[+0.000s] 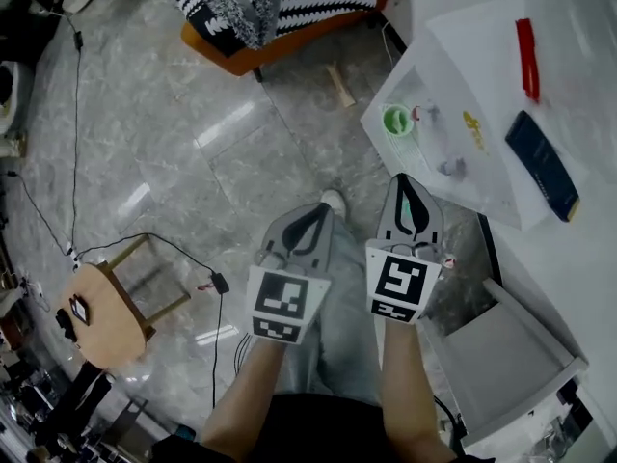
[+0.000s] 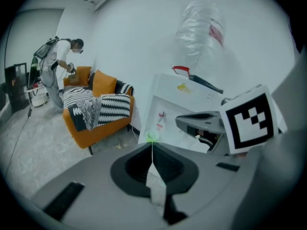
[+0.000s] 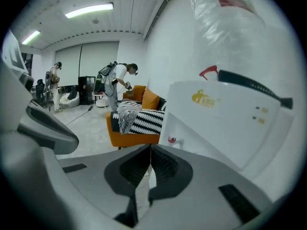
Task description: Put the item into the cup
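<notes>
A small green cup (image 1: 396,121) stands on the tap shelf of a white water dispenser (image 1: 482,85); the left gripper view shows the cup (image 2: 152,136) just beyond my jaw tips. On the dispenser's top lie a red item (image 1: 527,58) and a dark blue flat item (image 1: 545,162). My left gripper (image 1: 321,207) and right gripper (image 1: 403,178) hang side by side over the floor, short of the dispenser. Both are shut with nothing between the jaws. The right gripper view faces the dispenser's front (image 3: 225,123) and its red tap (image 3: 172,140).
An orange sofa (image 1: 289,41) with a striped blanket stands beyond the dispenser. A wooden stool (image 1: 106,312) and cables (image 1: 193,254) lie on the marble floor at left. A grey box (image 1: 506,355) sits at lower right. People (image 3: 117,83) stand far off by the sofa.
</notes>
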The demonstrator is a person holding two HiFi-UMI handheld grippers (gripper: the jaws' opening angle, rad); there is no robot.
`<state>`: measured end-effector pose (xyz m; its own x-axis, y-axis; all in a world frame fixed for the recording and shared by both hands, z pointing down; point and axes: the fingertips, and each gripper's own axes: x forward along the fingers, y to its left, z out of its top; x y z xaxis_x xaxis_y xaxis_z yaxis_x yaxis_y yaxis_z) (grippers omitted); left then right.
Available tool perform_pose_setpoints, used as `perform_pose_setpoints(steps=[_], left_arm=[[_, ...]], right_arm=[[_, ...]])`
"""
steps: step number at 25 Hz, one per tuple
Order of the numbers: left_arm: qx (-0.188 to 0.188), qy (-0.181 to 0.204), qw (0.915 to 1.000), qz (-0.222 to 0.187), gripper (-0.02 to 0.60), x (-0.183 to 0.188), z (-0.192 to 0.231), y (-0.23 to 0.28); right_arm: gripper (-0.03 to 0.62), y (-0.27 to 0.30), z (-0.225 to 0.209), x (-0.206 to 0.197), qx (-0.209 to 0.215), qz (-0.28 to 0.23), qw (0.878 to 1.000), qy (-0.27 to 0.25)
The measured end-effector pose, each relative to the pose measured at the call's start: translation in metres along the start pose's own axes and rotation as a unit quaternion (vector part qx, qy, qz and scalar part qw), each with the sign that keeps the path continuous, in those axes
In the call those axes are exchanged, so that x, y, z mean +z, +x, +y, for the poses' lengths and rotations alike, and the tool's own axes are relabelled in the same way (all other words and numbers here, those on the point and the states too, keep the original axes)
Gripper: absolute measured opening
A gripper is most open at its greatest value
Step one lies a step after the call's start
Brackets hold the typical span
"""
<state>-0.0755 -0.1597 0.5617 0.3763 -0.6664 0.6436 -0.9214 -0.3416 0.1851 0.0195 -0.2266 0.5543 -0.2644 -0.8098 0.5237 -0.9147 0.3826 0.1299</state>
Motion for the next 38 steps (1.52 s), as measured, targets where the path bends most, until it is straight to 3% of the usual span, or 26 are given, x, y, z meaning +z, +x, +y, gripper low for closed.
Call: perform_pose_setpoints(steps=[12,23,26,31,34,38], left_arm=[[-0.003,0.032,0.9983,-0.048,0.014,0.061,-0.037,-0.111],[-0.022,0.057,0.9882,-0.140,0.014,0.124,-0.082,-0.181],[-0.024,0.077,0.9822,-0.170,0.014,0.150,-0.092,-0.204],[-0.028,0.092,0.9689,-0.228,0.014,0.196,-0.115,-0.231],[-0.035,0.108,0.9564,-0.269,0.014,0.224,-0.141,-0.250],[-0.027,0.136,0.9388,-0.316,0.014,0.248,-0.166,-0.276]], right_arm=[[0.012,-0.125,0.025,0.054,0.021,-0.011,1.000,0.007],[0.012,-0.218,0.030,0.132,0.018,-0.091,0.992,-0.081],[0.012,-0.247,0.022,0.162,0.006,-0.135,0.988,-0.072],[0.011,-0.295,0.007,0.214,0.010,-0.244,0.969,-0.042],[0.011,-0.317,-0.013,0.233,-0.003,-0.280,0.960,0.008],[0.011,-0.346,-0.041,0.243,-0.035,-0.334,0.938,0.090]])
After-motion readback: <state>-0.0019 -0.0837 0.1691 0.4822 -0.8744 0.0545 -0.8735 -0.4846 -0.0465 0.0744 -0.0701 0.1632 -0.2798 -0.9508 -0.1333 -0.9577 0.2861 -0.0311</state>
